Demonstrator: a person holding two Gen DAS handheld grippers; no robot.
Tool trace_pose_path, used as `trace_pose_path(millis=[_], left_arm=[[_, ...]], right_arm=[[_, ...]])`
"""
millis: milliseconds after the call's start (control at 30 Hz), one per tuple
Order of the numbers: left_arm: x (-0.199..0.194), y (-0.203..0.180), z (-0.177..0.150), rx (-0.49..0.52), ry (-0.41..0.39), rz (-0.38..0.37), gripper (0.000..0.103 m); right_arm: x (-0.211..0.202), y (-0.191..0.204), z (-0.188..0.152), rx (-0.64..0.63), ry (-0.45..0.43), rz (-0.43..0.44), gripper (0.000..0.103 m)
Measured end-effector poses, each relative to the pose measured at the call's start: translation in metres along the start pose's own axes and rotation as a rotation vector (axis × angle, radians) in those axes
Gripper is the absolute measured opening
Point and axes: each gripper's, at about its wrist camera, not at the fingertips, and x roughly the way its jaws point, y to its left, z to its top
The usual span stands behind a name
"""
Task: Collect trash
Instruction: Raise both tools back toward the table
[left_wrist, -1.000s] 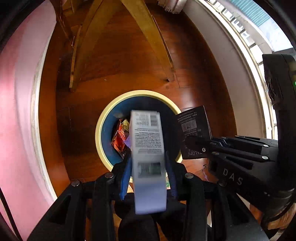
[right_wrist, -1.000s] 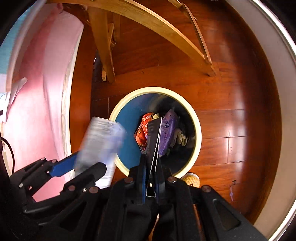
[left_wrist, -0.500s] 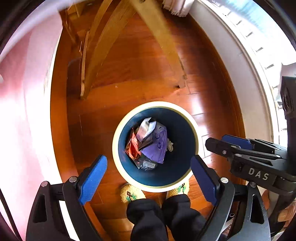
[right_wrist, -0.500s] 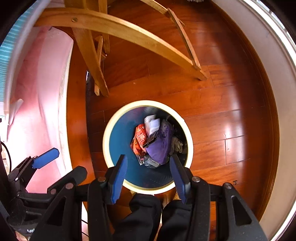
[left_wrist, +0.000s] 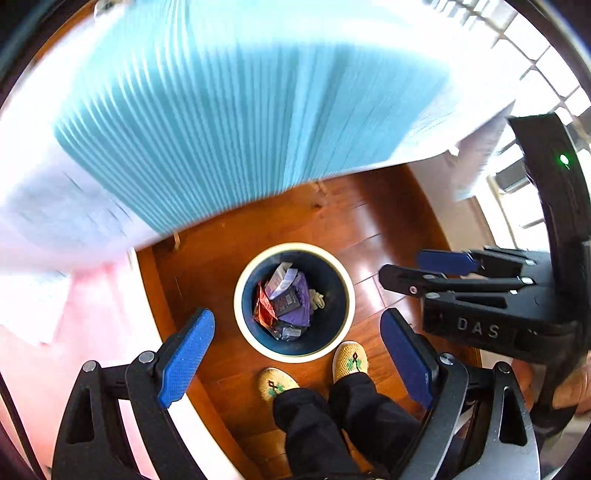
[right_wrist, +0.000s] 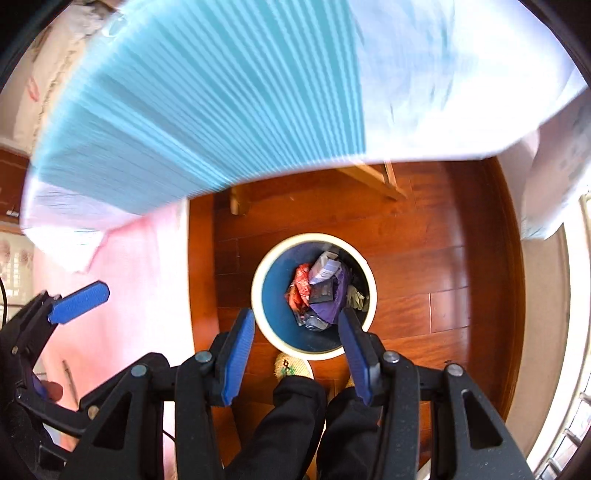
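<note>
Hovering: two grippers, left (left_wrist: 295, 354), right (right_wrist: 297, 354), fingers spread, empty, above one bin (left_wrist: 240, 299).

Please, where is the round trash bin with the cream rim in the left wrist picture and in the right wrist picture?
Left wrist view: the trash bin stands on the wooden floor just below the middle, between the two blue fingers of the open left gripper.
Right wrist view: the bin is right of the middle, above the open right gripper.
Shared landmark: the purple wrapper inside the bin, and the knitted slippers just below its rim.
</note>
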Motion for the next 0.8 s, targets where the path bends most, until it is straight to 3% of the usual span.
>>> trace_pose_path(millis=[267, 533, 800], left_arm=[[-0.120, -0.012, 0.026, 0.049, -0.093, 0.036, 0.090], [-0.247, -0.022, 0.062, 0.127, -0.236, 0.116, 0.090], [-0.318, -0.018, 0.090, 0.141, -0.325, 0.233, 0.090]], right_arm=[[-0.117, 0.042, 0.014, -0.093, -0.088, 0.051, 0.048], [-0.236, 0.069, 0.045, -0.190, -0.240, 0.078, 0.048], [-0.315, 0.096, 0.083, -0.280, -0.382, 0.118, 0.048]])
